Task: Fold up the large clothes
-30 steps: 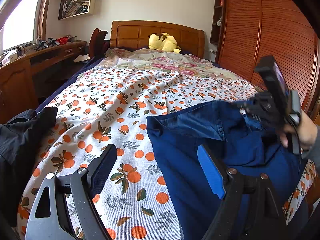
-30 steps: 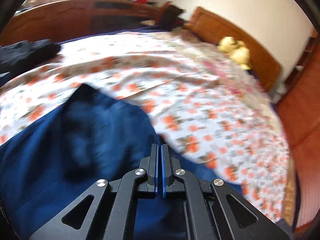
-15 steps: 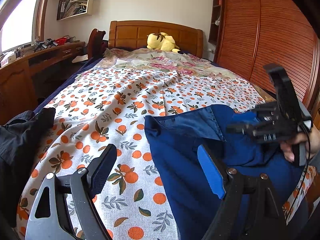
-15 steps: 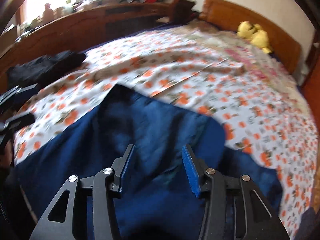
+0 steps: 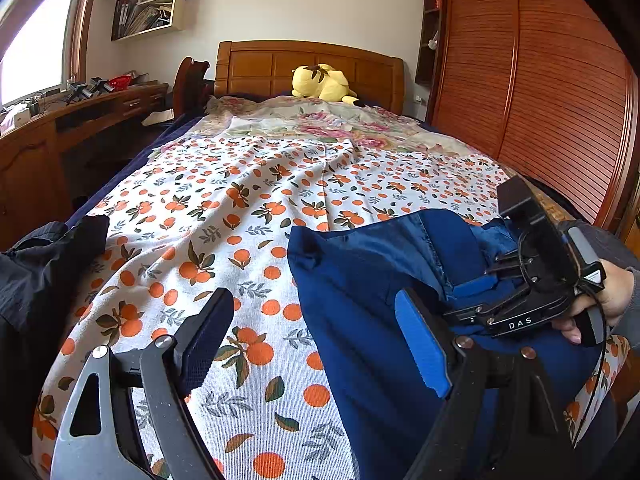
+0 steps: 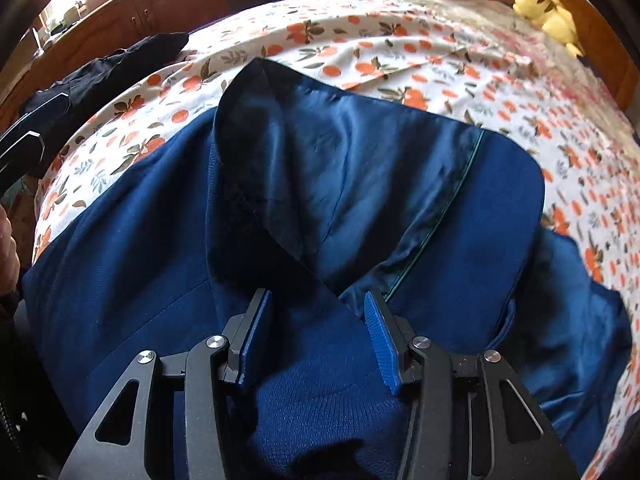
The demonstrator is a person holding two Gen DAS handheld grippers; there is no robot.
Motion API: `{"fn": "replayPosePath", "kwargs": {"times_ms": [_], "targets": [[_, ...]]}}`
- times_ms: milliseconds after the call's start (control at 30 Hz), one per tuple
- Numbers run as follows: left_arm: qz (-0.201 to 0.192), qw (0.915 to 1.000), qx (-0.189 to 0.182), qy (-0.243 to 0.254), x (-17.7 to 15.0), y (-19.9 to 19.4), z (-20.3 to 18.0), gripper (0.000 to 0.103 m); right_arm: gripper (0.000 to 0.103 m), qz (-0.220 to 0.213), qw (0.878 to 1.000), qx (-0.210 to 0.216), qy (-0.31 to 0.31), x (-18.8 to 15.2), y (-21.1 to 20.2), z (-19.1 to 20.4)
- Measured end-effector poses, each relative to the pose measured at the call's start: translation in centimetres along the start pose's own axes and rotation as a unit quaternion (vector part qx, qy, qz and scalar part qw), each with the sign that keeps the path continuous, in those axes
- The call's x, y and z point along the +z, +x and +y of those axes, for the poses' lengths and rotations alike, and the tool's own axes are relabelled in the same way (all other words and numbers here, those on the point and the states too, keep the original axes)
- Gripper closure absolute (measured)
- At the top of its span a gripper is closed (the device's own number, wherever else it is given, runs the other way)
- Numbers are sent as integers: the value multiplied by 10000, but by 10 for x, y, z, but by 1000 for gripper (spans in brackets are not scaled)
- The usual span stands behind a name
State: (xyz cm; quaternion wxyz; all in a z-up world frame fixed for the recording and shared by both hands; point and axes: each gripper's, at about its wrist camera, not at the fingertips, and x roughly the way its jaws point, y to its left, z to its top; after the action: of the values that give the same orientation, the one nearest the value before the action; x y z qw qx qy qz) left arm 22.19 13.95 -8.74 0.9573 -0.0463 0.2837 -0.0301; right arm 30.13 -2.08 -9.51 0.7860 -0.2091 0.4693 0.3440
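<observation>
A large dark blue garment (image 5: pixel 380 320) lies on the orange-print bedsheet (image 5: pixel 240 216) at the near right of the bed. One flap is folded over and shows its shiny lining (image 6: pixel 360 168). My left gripper (image 5: pixel 312 336) is open and empty, hovering over the sheet at the garment's left edge. My right gripper (image 6: pixel 316 332) is open and low over the garment (image 6: pixel 140 240), with cloth between its blue pads (image 6: pixel 380 340) but not clamped. It shows in the left wrist view (image 5: pixel 476 284) at the right.
A black garment (image 5: pixel 40 272) lies at the bed's near left edge, also in the right wrist view (image 6: pixel 108 68). A yellow plush toy (image 5: pixel 320 82) sits by the wooden headboard (image 5: pixel 308 60). A wooden desk (image 5: pixel 60 120) runs along the left, a wardrobe (image 5: pixel 540 100) along the right.
My right gripper opened, letting go of the blue cloth, and dropped lower over the garment. The folded flap now lies on the garment. My left gripper barely moved.
</observation>
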Motion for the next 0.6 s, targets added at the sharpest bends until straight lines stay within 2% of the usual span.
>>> {"fn": "replayPosePath", "kwargs": {"times_ms": [100, 133, 200, 267, 367, 600], "targets": [[6, 10000, 0, 8, 0, 1, 0, 20, 54, 40, 9999, 88, 44, 0, 5, -2], [7, 10000, 1, 5, 0, 0, 0, 20, 57, 51, 9999, 113, 36, 1, 4, 0], [5, 10000, 1, 3, 0, 0, 0, 20, 66, 62, 9998, 207, -13, 0, 5, 2], [1, 10000, 2, 0, 0, 0, 0, 20, 83, 87, 9993, 355, -55, 1, 4, 7], [1, 10000, -3, 3, 0, 0, 0, 20, 94, 36, 9987, 475, -198, 2, -5, 13], [-13, 10000, -12, -2, 0, 1, -2, 20, 97, -767, 9951, -459, -431, 25, -37, 11]]}}
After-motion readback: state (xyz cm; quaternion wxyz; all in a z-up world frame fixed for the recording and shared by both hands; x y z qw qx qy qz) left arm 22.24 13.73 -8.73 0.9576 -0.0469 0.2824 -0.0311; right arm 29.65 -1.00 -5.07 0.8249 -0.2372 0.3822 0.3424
